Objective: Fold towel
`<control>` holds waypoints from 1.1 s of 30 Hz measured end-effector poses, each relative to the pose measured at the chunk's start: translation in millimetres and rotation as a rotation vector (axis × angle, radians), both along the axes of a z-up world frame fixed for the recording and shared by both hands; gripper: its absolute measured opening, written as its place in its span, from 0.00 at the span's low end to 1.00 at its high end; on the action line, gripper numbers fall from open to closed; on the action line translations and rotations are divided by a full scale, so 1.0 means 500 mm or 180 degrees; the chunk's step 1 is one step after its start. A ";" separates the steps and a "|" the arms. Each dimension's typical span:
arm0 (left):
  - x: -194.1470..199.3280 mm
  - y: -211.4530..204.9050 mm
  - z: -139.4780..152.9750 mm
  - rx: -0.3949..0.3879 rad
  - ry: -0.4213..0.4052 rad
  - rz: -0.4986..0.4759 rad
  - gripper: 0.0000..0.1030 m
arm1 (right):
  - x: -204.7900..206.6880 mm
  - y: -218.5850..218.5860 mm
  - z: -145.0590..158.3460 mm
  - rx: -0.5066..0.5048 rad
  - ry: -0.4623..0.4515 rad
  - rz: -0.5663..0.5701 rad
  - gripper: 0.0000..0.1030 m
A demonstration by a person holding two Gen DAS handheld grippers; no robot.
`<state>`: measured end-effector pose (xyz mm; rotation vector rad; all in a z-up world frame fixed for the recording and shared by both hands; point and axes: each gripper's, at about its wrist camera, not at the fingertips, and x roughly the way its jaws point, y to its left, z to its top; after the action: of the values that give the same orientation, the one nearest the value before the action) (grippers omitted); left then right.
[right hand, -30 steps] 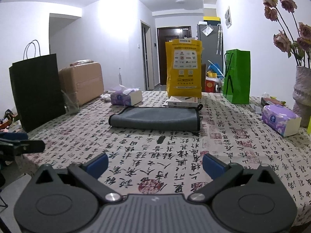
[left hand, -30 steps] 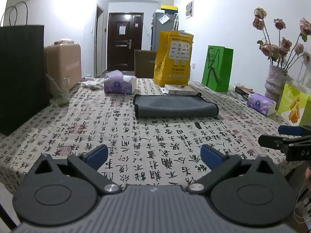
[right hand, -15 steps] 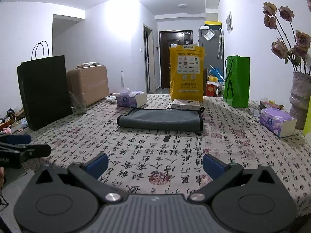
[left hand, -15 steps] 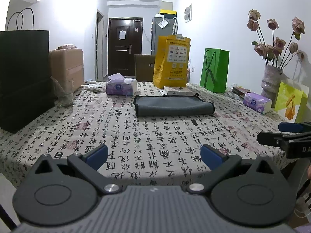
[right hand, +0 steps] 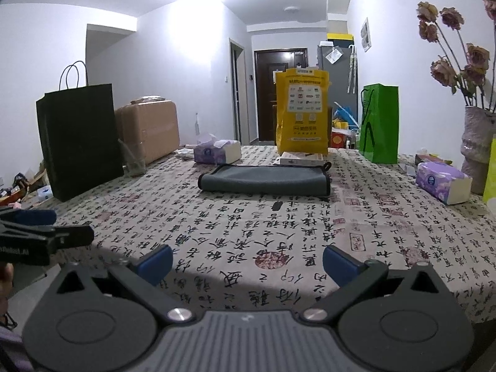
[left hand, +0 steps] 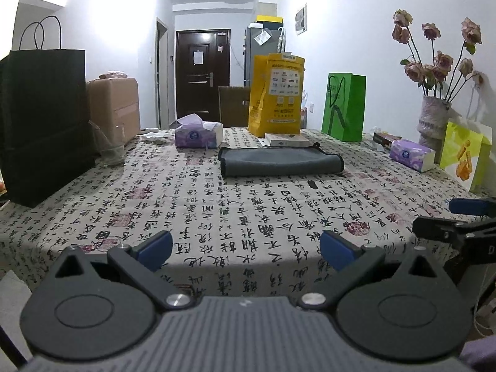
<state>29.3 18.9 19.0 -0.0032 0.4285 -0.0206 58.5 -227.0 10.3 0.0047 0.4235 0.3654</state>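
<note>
While both grippers hang back at the near edge:
Table (left hand: 93,204): towel (left hand: 280,162) lies mid-table, well ahead, looking already folded into a flat band.
Towel axis: long side runs left-right, crosswise to the view.
Left gripper (left hand: 246,246): fingers spread, empty.
Right gripper (right hand: 248,262): fingers spread, empty.
Remaining: little, I'd judge.

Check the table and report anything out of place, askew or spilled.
Nothing spilled or damaged. The grey towel lies folded flat on the tablecloth. One small dark object sits loose in front of it; too small to identify. Both grippers, left gripper and right gripper, hang open.
</note>
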 end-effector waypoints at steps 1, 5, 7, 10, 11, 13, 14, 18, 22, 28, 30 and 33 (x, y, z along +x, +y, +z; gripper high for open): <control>-0.002 0.000 0.000 0.0005 -0.0003 0.0006 1.00 | -0.003 -0.002 0.000 0.0005 0.0002 -0.0008 1.00; -0.016 -0.002 -0.004 0.0034 -0.0023 -0.0015 1.00 | -0.013 -0.004 -0.007 -0.0035 0.0049 0.0014 1.00; -0.023 -0.004 -0.008 0.0068 -0.0022 -0.0049 1.00 | -0.023 -0.003 -0.013 -0.0045 0.0062 0.0043 1.00; -0.032 -0.003 -0.014 0.0077 0.0000 -0.0060 1.00 | -0.036 -0.003 -0.021 -0.0059 0.0100 0.0077 1.00; -0.034 -0.002 -0.015 0.0072 0.0008 -0.0054 1.00 | -0.040 -0.003 -0.023 -0.0058 0.0109 0.0083 1.00; -0.039 0.002 -0.019 0.0052 0.0024 -0.0023 1.00 | -0.049 -0.004 -0.024 -0.0061 0.0103 0.0084 1.00; -0.042 0.005 -0.020 0.0035 0.0030 -0.0008 1.00 | -0.054 -0.006 -0.023 -0.0064 0.0089 0.0069 1.00; -0.051 0.014 -0.027 0.0014 0.0069 0.0018 1.00 | -0.067 -0.009 -0.020 -0.0047 0.0048 0.0059 1.00; -0.054 0.016 -0.028 0.0008 0.0081 0.0006 1.00 | -0.074 -0.009 -0.020 -0.0060 0.0063 0.0082 1.00; -0.056 0.012 -0.027 0.0026 0.0068 -0.0021 1.00 | -0.074 -0.009 -0.021 -0.0060 0.0059 0.0081 1.00; -0.055 0.011 -0.027 0.0029 0.0066 -0.0020 1.00 | -0.073 -0.008 -0.021 -0.0059 0.0063 0.0074 1.00; -0.055 0.011 -0.026 0.0024 0.0070 -0.0012 1.00 | -0.073 -0.009 -0.022 -0.0056 0.0067 0.0076 1.00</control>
<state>1.6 24.4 6.0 0.0048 0.4506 -0.0227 22.1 -231.3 -0.5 -0.0137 0.4479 0.3855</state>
